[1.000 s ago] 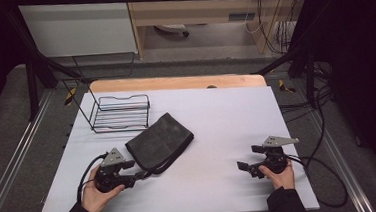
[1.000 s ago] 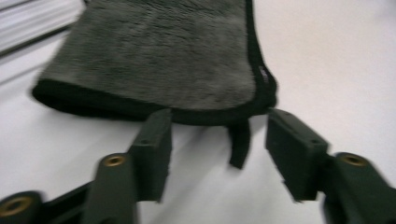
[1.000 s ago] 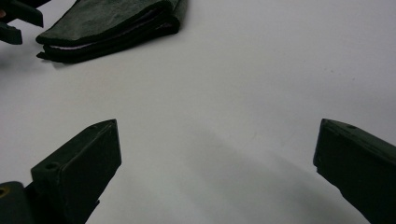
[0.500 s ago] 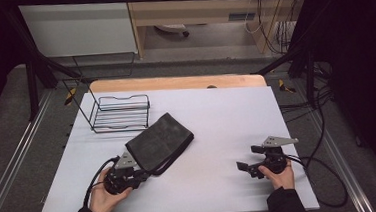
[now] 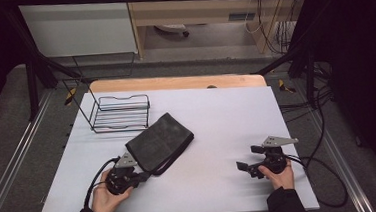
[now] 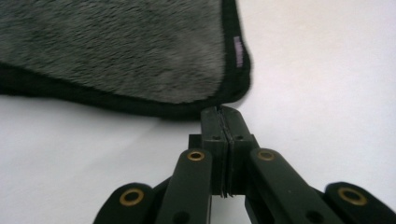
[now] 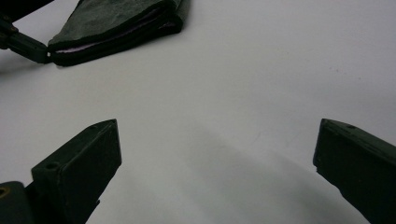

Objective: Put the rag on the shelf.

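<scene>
At the cloth's (image 5: 159,143) near corner, your left gripper (image 6: 223,122) is pinching only hem; it may slip. Right gripper (image 7: 217,154) is gaping, empty.

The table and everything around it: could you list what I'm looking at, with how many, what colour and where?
Table: one, white top, wooden strip along the far edge.
Wire rack: one, black, far left of the table.
Folded cloth: one, dark grey and fluffy with black edging, in front of the rack.
Cables: several, black, on the floor to the right.
Left gripper: one, black, near left, jaws closed at the cloth's near corner.
Right gripper: one, black, near right, jaws wide open over bare table.
Hands: two, one holding each gripper.
</scene>
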A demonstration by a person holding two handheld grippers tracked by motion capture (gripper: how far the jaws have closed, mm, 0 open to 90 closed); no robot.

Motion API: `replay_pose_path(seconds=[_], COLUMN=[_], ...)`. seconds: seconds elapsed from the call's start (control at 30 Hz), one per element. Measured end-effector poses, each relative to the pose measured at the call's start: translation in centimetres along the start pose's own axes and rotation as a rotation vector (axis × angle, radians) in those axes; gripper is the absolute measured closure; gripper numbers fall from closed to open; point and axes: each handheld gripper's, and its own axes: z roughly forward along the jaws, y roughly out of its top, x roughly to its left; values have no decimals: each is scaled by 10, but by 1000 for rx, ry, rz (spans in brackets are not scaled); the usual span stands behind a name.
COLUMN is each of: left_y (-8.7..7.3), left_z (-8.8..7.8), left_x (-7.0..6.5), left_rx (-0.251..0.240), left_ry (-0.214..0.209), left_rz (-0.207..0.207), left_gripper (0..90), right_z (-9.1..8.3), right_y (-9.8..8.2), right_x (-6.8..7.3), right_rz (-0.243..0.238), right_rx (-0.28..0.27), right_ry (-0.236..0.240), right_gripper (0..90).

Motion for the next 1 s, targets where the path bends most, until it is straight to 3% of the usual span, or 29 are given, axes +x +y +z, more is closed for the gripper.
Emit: replay_pose_path(seconds=[0.17, 0.43, 0.6, 1.0], left_y=[3, 5, 8, 14], left_z=[0, -1, 4, 13], left_x=[-10, -17, -35, -60], left_rx=[-7, -28, -27, -45], left_ry=[-9, -57, -98, -140], left_rz=[21, 4, 31, 21], left_gripper=[895, 897, 897, 897], right_z=[1, 1, 1, 3], right_y=[0, 0, 0, 1], right_x=[1, 2, 2, 4], right_rz=[-3, -3, -3, -1], right_rx=[6, 5, 5, 6], right_ry=[1, 3, 3, 8], right_gripper=[17, 17, 17, 18])
